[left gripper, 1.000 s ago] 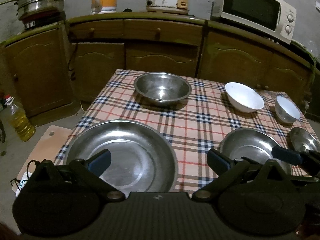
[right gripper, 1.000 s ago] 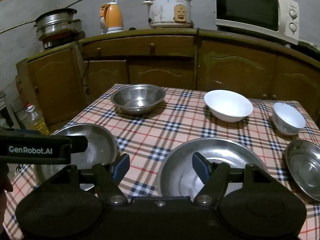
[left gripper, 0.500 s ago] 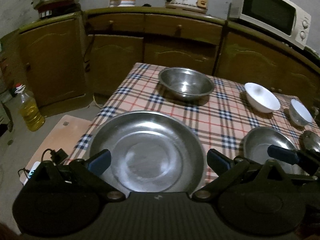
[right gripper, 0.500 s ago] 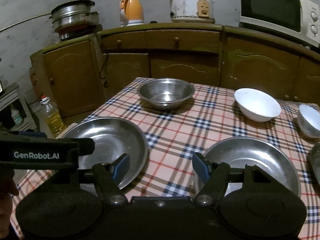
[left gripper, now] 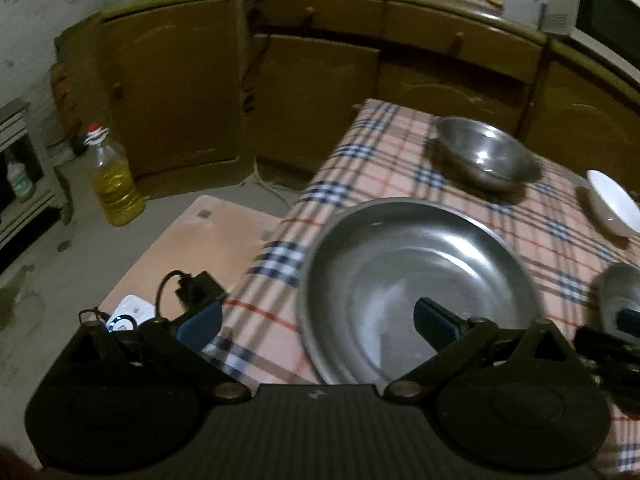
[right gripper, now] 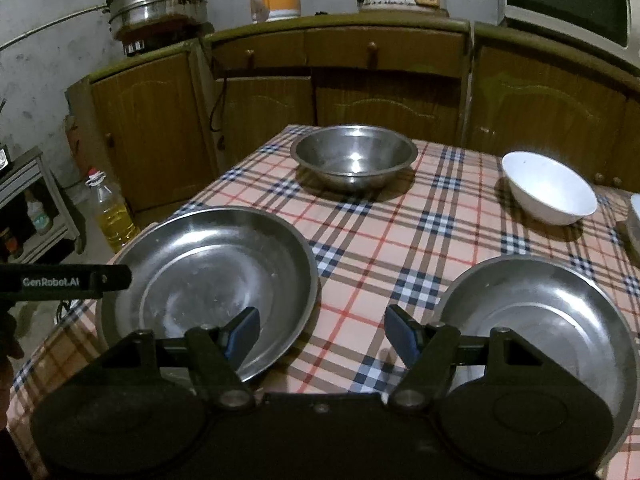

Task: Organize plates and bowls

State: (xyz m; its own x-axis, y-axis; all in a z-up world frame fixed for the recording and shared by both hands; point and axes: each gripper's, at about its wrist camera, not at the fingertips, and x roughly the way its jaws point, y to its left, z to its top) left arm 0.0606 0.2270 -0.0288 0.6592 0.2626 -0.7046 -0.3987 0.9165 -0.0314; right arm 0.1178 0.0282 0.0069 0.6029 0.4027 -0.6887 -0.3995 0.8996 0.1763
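Steel plate [right gripper: 208, 276] wide, shallow, dull, scuffed.

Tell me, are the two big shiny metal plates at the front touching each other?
Apart. The right wrist view shows checked tablecloth plainly between the large steel plate and the smaller steel plate.

Dim indoor light, fisheye-bent edges; left wrist view smeared by motion blur.

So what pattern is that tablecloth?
The tablecloth is pink plaid with navy, white and red stripes; clearest in the right wrist view.
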